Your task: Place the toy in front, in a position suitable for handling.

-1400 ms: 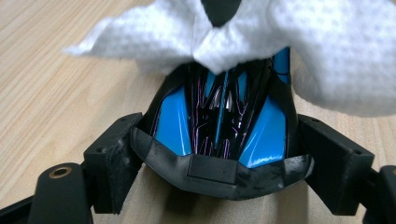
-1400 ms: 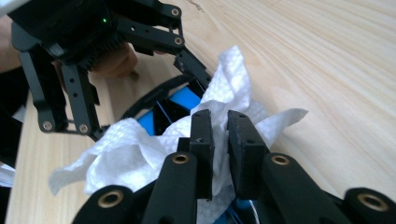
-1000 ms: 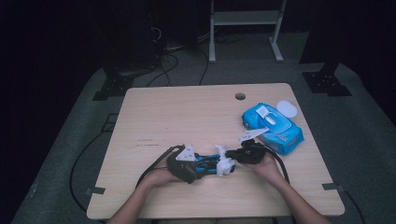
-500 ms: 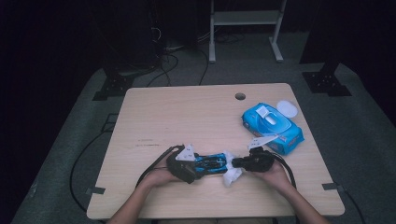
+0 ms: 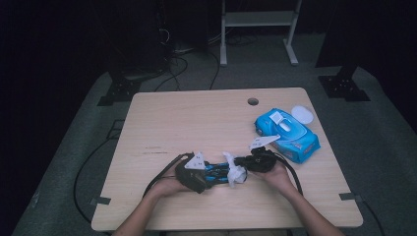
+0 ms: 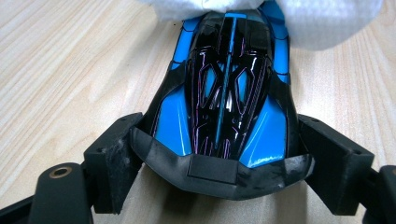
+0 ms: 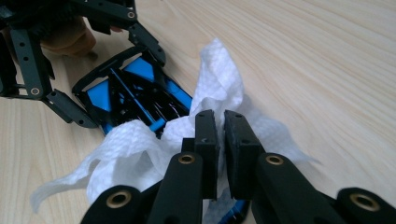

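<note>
The blue toy car (image 5: 212, 169) lies flat near the table's (image 5: 196, 118) front edge, its long side running left to right; the left gripper (image 5: 193, 172) squeezes its wide end; the right gripper (image 5: 240, 162) pinches a white wipe (image 5: 235, 172) draped over its other end; a blue wipes pack (image 5: 287, 132) sits near, off to the right.

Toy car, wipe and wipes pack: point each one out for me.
Toy car (image 6: 229, 88), left gripper view, on its black roof.
Wipe (image 7: 219, 93), right gripper view, on its raised upper fold.
Wipes pack (image 5: 295, 135), high view, on its blue top.
</note>
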A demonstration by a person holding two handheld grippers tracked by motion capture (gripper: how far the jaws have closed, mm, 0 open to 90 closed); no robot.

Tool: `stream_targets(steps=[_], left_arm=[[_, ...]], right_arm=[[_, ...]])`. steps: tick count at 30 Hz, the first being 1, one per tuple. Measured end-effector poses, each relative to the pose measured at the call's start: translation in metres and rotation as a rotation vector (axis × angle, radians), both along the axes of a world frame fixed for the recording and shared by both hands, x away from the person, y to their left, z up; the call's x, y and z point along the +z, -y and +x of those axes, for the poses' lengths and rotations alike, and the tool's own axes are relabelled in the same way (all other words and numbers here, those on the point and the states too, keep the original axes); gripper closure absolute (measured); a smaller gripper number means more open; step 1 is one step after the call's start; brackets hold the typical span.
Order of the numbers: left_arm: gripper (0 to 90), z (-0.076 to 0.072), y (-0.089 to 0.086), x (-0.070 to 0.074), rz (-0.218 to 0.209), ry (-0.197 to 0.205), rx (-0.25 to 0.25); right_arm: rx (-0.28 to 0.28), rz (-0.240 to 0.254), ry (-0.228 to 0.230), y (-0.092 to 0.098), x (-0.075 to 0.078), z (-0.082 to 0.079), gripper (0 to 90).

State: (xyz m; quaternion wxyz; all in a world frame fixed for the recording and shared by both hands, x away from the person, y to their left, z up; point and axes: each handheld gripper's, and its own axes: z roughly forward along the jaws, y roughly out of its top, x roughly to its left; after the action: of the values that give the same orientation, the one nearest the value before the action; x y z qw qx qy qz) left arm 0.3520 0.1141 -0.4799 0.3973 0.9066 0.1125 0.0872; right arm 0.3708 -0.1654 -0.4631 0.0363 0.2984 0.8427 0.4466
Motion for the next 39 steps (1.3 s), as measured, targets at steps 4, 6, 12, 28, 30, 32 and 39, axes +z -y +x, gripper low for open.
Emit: stream_targets(steps=[4, 6, 12, 28, 30, 32, 39], left_arm=[[19.8, 0.0, 0.0, 0.0, -0.001, -0.001, 0.0], [19.9, 0.0, 0.0, 0.0, 0.002, 0.003, 0.0], [19.8, 0.0, 0.0, 0.0, 0.002, 0.004, 0.0], [17.2, 0.002, -0.007, 0.008, -0.042, -0.064, 0.024], [17.2, 0.002, -0.01, 0.011, -0.066, -0.076, 0.036], [17.2, 0.003, -0.014, 0.014, -0.094, -0.097, 0.05], [23.2, 0.01, -0.028, 0.017, -0.164, -0.161, 0.123]], right_arm=[[-0.017, -0.015, -0.002, 0.011, -0.002, -0.002, 83.7], [-0.028, -0.013, -0.016, 0.018, -0.004, -0.005, 83.7], [-0.035, 0.018, -0.047, 0.031, -0.006, -0.017, 83.7], [0.06, 0.037, -0.044, 0.01, -0.002, -0.028, 83.6], [0.062, 0.034, -0.037, 0.01, -0.002, -0.029, 83.6], [0.065, 0.03, -0.029, 0.009, -0.002, -0.03, 83.5], [0.077, 0.027, -0.017, 0.01, -0.003, -0.031, 83.4]])
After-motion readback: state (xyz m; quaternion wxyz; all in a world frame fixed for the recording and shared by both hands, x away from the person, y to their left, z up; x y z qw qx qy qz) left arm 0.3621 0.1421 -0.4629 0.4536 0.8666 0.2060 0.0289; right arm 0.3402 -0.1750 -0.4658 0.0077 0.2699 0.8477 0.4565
